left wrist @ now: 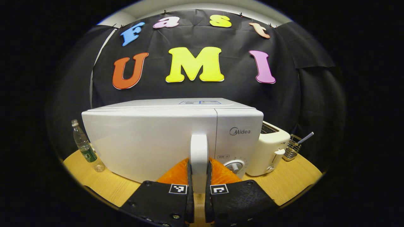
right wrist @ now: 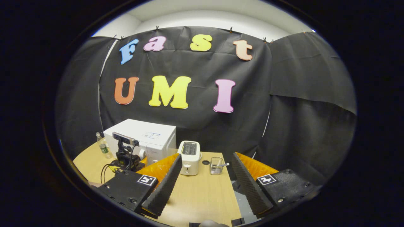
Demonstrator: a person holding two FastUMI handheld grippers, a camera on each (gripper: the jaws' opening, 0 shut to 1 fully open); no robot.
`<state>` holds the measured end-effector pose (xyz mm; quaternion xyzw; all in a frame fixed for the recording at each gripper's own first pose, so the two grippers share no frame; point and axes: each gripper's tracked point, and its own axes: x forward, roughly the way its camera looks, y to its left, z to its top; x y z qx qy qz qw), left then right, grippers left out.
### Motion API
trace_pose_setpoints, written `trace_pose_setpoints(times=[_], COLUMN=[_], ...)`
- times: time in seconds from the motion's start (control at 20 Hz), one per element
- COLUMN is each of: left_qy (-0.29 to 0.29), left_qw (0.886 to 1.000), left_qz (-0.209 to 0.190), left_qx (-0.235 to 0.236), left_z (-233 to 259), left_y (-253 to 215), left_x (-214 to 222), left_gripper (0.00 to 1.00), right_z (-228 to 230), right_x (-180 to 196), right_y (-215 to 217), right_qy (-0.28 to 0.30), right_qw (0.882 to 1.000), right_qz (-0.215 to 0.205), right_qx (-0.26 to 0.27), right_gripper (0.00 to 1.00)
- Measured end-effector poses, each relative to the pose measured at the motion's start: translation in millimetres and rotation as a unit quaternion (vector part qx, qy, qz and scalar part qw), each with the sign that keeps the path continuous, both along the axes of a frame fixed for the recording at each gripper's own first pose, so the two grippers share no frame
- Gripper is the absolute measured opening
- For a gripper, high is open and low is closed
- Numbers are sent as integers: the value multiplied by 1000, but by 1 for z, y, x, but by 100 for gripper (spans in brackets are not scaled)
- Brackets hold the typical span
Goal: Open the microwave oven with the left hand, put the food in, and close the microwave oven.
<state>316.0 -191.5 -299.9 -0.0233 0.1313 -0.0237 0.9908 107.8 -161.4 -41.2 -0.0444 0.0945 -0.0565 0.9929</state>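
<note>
In the left gripper view, the left gripper (left wrist: pixel 199 181) was closed on the vertical door handle (left wrist: pixel 199 154) of the white microwave oven (left wrist: pixel 151 138), one finger pressing on each side of the handle. The oven stood on the wooden table (left wrist: pixel 104 184), its door shut. A plastic bottle (left wrist: pixel 85 146) stood at its left, a toaster (left wrist: pixel 271 151) at its right, and a wire holder (left wrist: pixel 292 148) farther right. The handle looked rigid and smooth — I judge it should be held at its lower half and pulled steadily, because the door is light but latched.

In the right gripper view, the right gripper (right wrist: pixel 205 186) was wide open and held nothing. The microwave oven (right wrist: pixel 151 135) stood well apart at the left — the other gripper (right wrist: pixel 126 154) was at its front. I could not find the food.
</note>
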Motion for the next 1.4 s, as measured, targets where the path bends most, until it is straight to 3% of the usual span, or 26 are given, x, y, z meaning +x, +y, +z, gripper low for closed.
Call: trace_pose_setpoints(times=[0.05, 0.1, 0.2, 0.25, 0.3, 0.35, 0.4, 0.5, 0.55, 0.6, 0.65, 0.7, 0.8, 0.9, 0.95, 1.15, 1.25, 1.3, 1.35, 1.4], left_qy=[1, 4, 5, 7, 14, 6, 8, 2, 7, 9, 14, 20, 34, 41, 44, 59, 65, 70, 72, 75], left_qw=[1000, 1000, 1000, 1000, 1000, 1000, 1000, 999, 999, 999, 998, 998, 998, 998, 998, 997, 997, 996, 995, 995], left_qz=[-3, -5, -12, -15, -18, -19, -26, -43, -49, -53, -58, -62, -57, -47, -42, -23, -15, -7, 3, 12], left_qx=[0, -1, -5, -7, -7, -3, 1, -4, -2, 0, 7, 14, 14, 23, 28, 37, 46, 55, 63, 65], left_z=[0, 0, 0, 0, -1, 0, 0, 1, 1, 1, 1, 0, -1, -1, 2, -1, -1, -3, -4, -3], left_y=[0, 0, 0, -2, 0, 2, 4, 10, 15, 21, 28, 36, 56, 76, 86, 128, 147, 161, 174, 186], left_x=[1, 0, -1, -2, -6, -15, -25, -53, -69, -81, -94, -108, -135, -158, -168, -203, -216, -222, -227, -234], left_gripper=[12, 12, 12, 12, 12, 12, 12, 11, 11, 11, 11, 11, 11, 11, 11, 13, 17, 26, 17, 17], right_z=[1, 3, 6, 8, 9, 8, 9, 10, 10, 9, 5, 6, 3, 5, 6, 0, -3, -4, -5, -5], right_x=[-1, -2, -3, -4, -4, -4, -6, -9, -9, -10, -11, -12, -15, -18, -21, -33, -41, -44, -47, -51], right_y=[1, 3, 7, 11, 15, 19, 22, 34, 43, 51, 59, 70, 91, 113, 123, 157, 167, 171, 175, 179], right_qy=[-1, -3, -6, -9, -9, -10, -11, -14, -18, -18, -17, -18, -15, -19, -22, -22, -20, -21, -21, -22], right_qw=[1000, 1000, 1000, 1000, 1000, 1000, 1000, 999, 999, 999, 998, 998, 997, 995, 995, 993, 994, 994, 994, 994], right_qz=[0, 1, 5, 7, 11, 14, 15, 27, 34, 40, 48, 57, 75, 91, 97, 112, 110, 106, 105, 103], right_qx=[-1, -1, -4, -5, -5, -6, -12, -21, -23, -25, -26, -27, -31, -28, -26, -13, -9, -13, -17, -20], right_gripper=[92, 100, 100, 91, 91, 92, 100, 100, 91, 92, 100, 92, 92, 100, 96, 100, 100, 100, 100, 100])
